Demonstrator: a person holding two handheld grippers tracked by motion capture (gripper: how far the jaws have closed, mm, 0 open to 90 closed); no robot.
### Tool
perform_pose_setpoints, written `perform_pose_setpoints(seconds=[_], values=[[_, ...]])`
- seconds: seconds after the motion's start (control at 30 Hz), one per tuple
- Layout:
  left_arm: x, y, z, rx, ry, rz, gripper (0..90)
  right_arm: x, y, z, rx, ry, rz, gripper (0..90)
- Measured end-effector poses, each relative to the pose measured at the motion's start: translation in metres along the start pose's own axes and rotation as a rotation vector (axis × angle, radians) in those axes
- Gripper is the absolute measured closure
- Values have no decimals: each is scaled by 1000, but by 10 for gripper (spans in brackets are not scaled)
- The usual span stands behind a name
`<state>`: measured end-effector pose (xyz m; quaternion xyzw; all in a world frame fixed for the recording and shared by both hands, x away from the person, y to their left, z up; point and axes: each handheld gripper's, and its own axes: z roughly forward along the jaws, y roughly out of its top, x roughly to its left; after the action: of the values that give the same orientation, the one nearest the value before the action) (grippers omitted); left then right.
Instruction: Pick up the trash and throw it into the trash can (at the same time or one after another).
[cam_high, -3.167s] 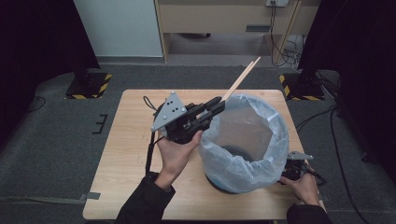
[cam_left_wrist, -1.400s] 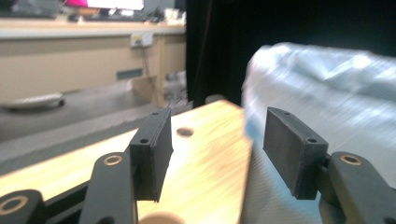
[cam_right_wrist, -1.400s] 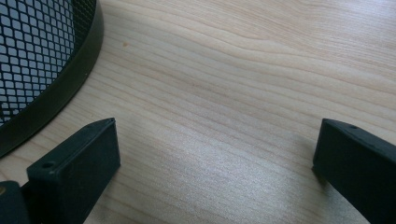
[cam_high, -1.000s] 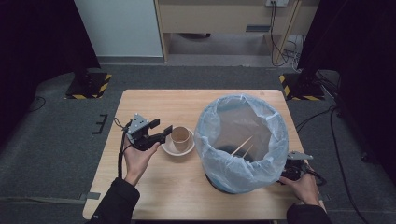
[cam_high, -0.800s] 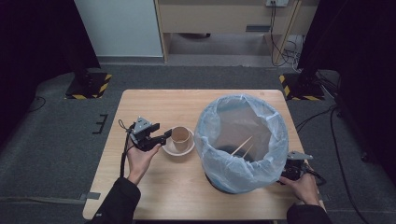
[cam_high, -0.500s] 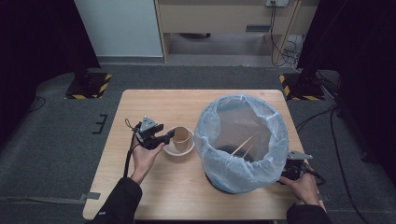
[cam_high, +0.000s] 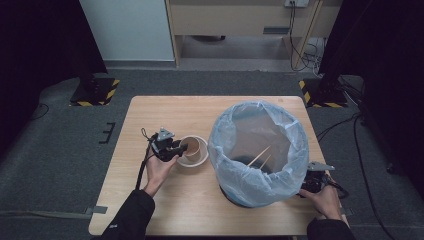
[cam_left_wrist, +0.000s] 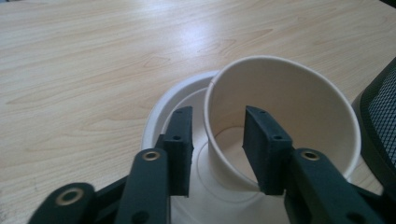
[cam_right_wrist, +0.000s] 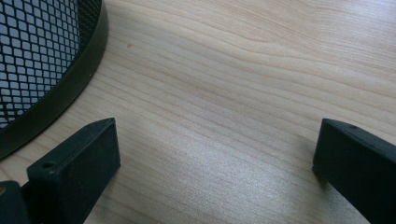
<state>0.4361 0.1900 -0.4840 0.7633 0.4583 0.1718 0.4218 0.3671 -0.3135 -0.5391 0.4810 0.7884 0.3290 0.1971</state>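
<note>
Looking down from the high view, the left gripper (cam_high: 176, 149) sits at the near rim of a paper cup (cam_high: 194, 148), which stands in a white bowl (cam_high: 192, 161) on the wooden table (cam_high: 165, 115). Just right of it is a bin (cam_high: 257, 150) lined with a blue bag, two wooden sticks (cam_high: 259, 157) lying inside. The right gripper (cam_high: 306, 187) rests on the table at the bin's base, bottom right.

In the left gripper view, the jaws have just been closing and straddle the cup's wall (cam_left_wrist: 280, 88), one pad outside, one inside. Can't tell if they actually pinch it yet; there still looks to be a gap.

In the right gripper view, the jaws are spread wide over bare wood (cam_right_wrist: 243, 93), nothing between them, with the bin's black mesh (cam_right_wrist: 42, 56) at the left.
</note>
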Motion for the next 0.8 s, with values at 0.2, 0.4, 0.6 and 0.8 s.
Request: perform_pose_setpoints(seconds=[0.2,0.4,0.6,0.8], values=[[1,0,-3,15,-12,-21,801,0,0,0,0,0,0,7],[0,1,-5,14,-26,-26,843,0,0,0,0,0,0,7],[-1,6,-14,-25,-34,-21,853,0,0,0,0,0,0,7],[0,21,-38,-117,-11,-2,852,1,0,0,3,8,-4,8]])
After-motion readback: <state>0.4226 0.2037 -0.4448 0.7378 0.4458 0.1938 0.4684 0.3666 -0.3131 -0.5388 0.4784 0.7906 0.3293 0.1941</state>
